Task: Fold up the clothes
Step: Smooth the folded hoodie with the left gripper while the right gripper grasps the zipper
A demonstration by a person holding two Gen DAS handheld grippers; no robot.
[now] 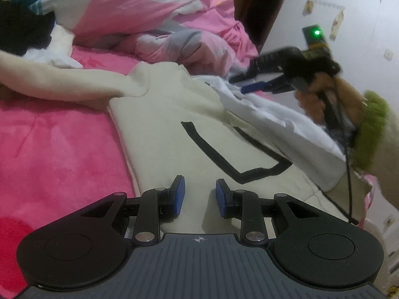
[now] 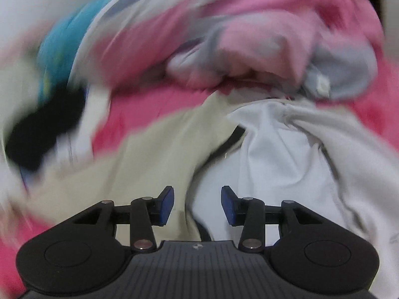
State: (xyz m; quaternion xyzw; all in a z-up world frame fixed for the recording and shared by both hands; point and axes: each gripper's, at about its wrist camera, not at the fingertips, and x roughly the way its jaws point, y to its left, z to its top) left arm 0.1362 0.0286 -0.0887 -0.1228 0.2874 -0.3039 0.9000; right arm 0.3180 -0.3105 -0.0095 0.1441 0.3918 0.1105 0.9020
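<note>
On the pink bed [image 1: 57, 134], cream sweatshirt [image 1: 159, 129] flat, sleeve out – white garment [image 2: 274, 154] overlapping. Left gripper [image 1: 200, 198] and right gripper [image 2: 197, 205] fingers apart, empty. Grip seams squarely – avoid bunching.

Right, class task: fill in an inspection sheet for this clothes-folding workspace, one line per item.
Surface: pink bed cover, soft and creased.
Job's things: cream garment with black line spread out; white garment lying over its right side.
Clutter: rumpled pink bedding; black cloth.
Grippers: left tool open, over the cream garment; right tool open, empty, view blurred.
Cables: black cable hanging from the right tool.
Surroundings: white wall; dark wooden furniture.
</note>
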